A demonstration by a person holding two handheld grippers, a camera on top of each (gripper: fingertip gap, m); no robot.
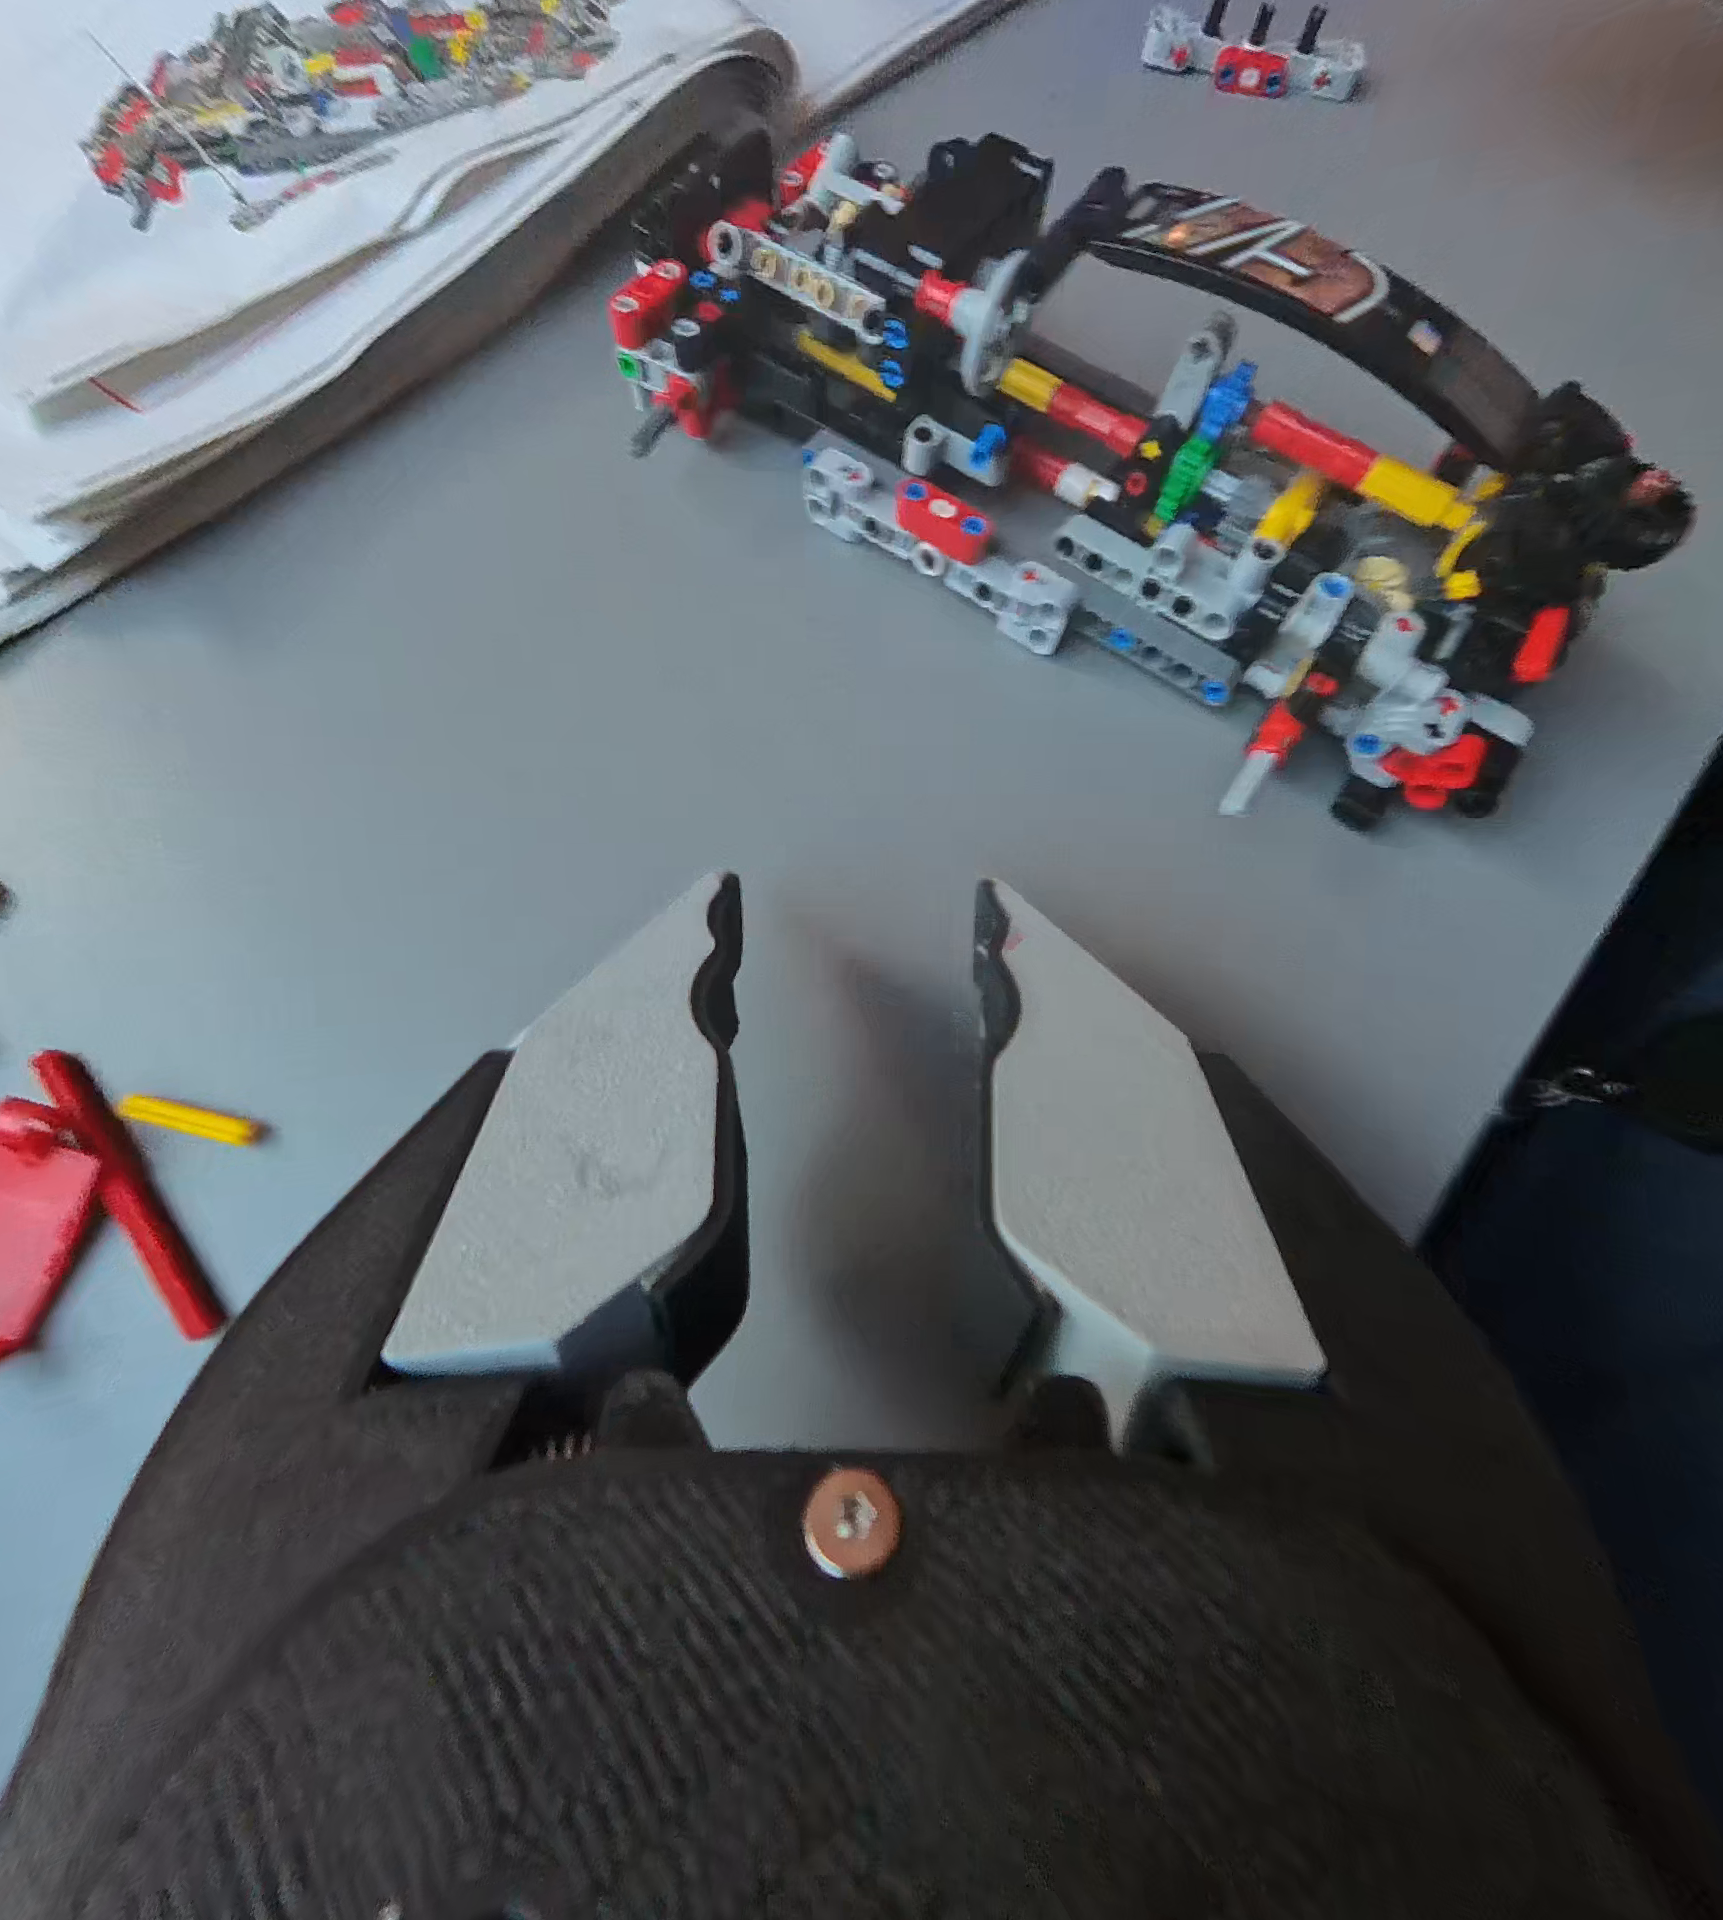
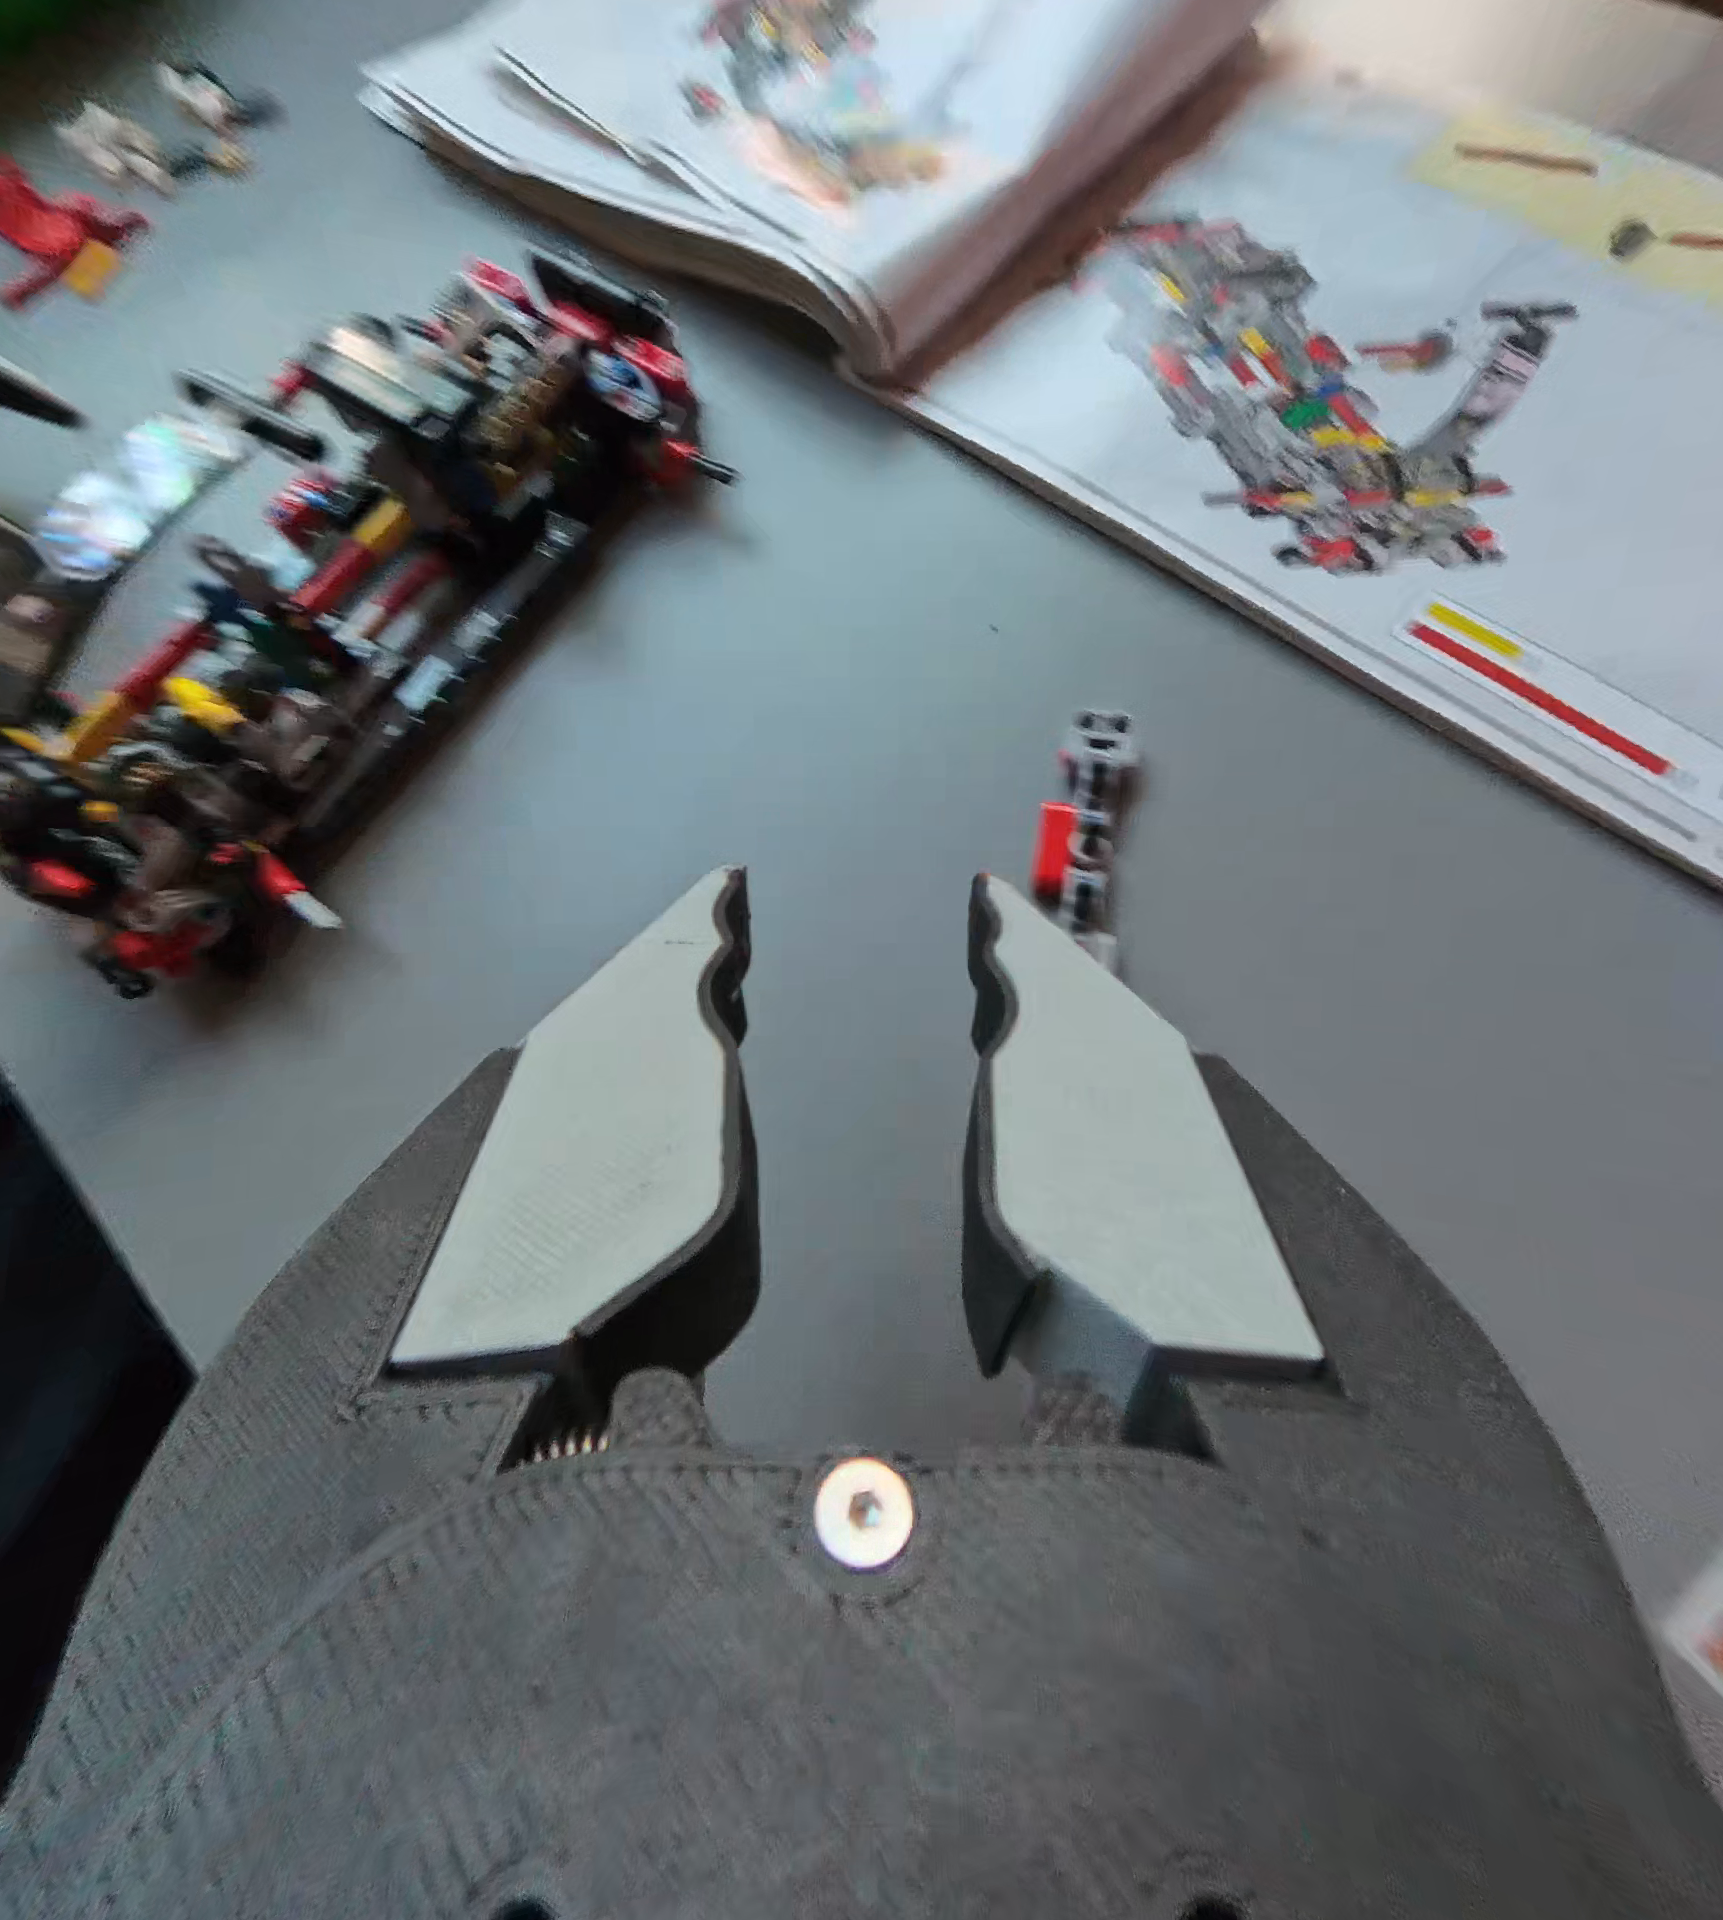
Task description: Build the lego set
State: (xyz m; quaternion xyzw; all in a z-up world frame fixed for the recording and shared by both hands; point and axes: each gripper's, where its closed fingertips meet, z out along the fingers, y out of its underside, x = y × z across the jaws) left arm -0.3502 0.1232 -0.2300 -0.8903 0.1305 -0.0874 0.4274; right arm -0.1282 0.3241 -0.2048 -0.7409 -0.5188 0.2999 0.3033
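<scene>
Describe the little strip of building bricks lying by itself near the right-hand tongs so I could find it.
Start at the open instruction book on the grey table. Just below its right page, beside the right tongs' fingertip, lies the small brick strip. Unlike the big colourful model, it is a short grey-and-black bar with one red block.

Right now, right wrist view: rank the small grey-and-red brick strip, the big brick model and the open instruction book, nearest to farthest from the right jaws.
1. Small grey-and-red brick strip, just beyond the right gripper's right fingertip.
2. Big brick model, off to the left.
3. Open instruction book, far side of the table, upper right.
</scene>
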